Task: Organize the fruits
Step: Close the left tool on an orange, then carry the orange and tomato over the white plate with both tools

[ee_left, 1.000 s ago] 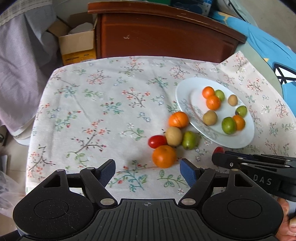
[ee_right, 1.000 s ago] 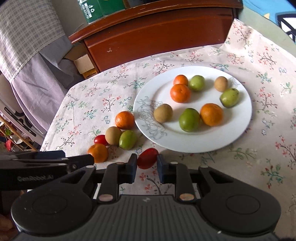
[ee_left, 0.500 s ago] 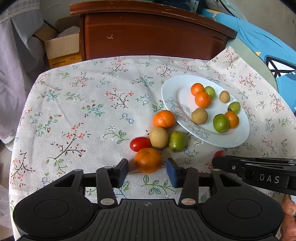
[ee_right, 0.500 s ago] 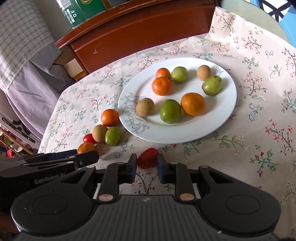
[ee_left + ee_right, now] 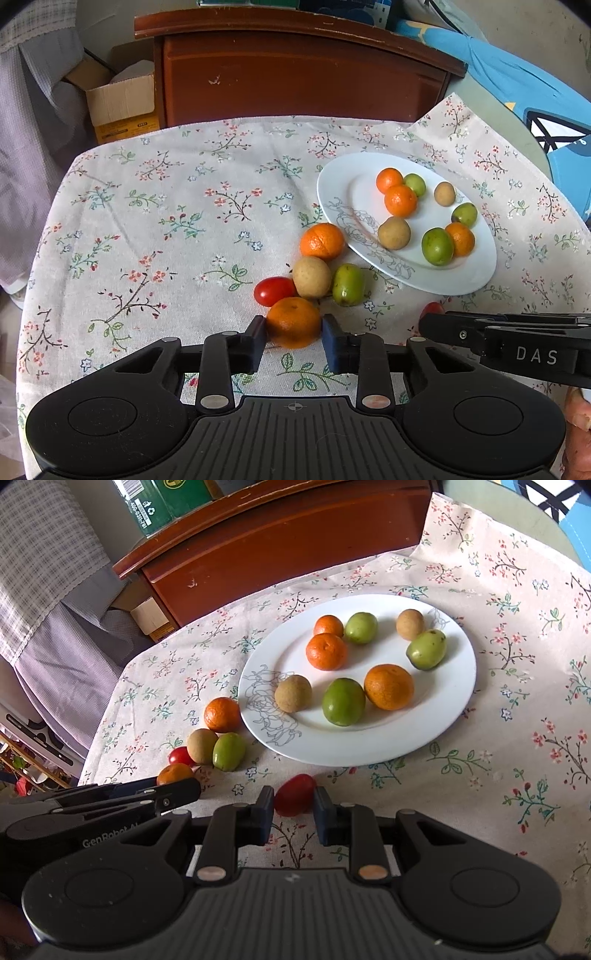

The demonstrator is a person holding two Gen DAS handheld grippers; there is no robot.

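Note:
On the flowered tablecloth, a white plate (image 5: 332,192) (image 5: 458,709) holds several oranges, green fruits and brown fruits. Beside its left rim lie an orange (image 5: 322,242), a brown fruit (image 5: 312,277), a green fruit (image 5: 348,284) and a red tomato (image 5: 274,291). My left gripper (image 5: 293,326) has its jaws closing on a second loose orange (image 5: 293,317), and both pads touch its sides. My right gripper (image 5: 294,799) is shut on another red tomato (image 5: 294,794) just in front of the plate's near rim. The two grippers are side by side, close together.
A dark wooden cabinet (image 5: 295,74) stands behind the table's far edge. Left of it there is an open cardboard box (image 5: 122,103) and hanging cloth (image 5: 33,110). A blue object (image 5: 517,85) lies past the right corner. A hand (image 5: 580,424) shows at the lower right.
The left jaws went from wide open to tight against the nearest orange. The right gripper kept its hold on the red tomato and stayed near the plate's front.

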